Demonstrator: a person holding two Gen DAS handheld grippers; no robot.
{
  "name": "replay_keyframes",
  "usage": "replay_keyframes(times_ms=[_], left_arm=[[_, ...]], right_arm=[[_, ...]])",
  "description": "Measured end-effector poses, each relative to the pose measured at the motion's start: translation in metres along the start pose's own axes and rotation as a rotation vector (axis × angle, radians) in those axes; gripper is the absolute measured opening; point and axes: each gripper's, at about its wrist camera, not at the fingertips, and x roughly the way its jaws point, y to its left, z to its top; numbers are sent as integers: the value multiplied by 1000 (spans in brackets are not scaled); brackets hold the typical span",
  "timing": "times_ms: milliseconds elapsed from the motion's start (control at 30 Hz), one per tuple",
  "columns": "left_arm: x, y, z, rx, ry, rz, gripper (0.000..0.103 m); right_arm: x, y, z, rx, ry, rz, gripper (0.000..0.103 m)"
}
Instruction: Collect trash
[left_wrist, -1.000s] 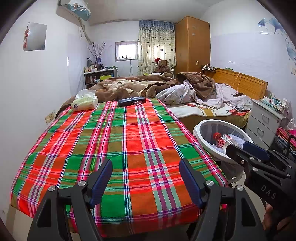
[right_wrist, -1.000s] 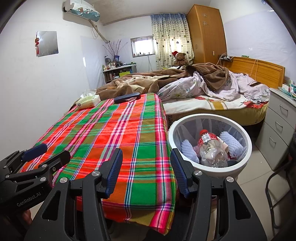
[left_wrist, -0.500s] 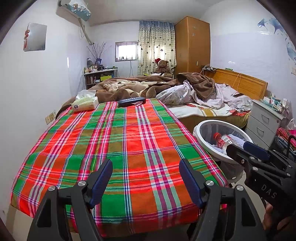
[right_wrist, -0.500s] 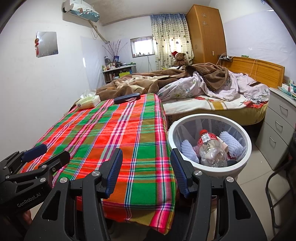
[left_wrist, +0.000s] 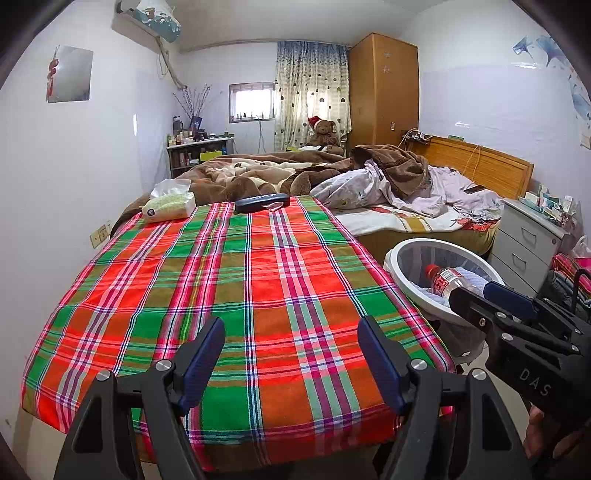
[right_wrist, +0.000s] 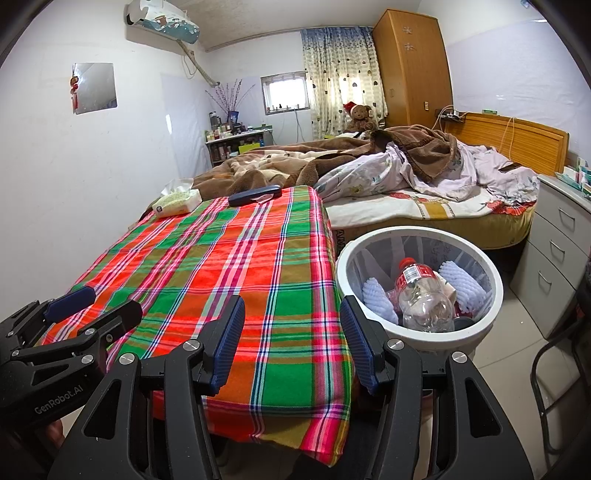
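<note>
My left hand-held gripper hangs over the near end of the desk, which wears a red and green plaid cloth; its jaws stand apart with nothing between them. My right hand-held gripper is held above the desk's near right corner, jaws likewise apart and empty. Just beside that corner, on the floor, stands the white trash bin. Inside it lie a clear plastic bottle with a red cap and label and two white foam sleeves. At the far end of the desk rest a tissue pack and a dark case, well apart from both grippers.
</note>
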Motion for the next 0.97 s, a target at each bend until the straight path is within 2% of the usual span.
replay_keyframes(times_ms=[967], left_arm=[[2, -3, -2, 12, 3, -13, 74]], right_arm=[[-1, -1, 0, 9, -1, -6, 55]])
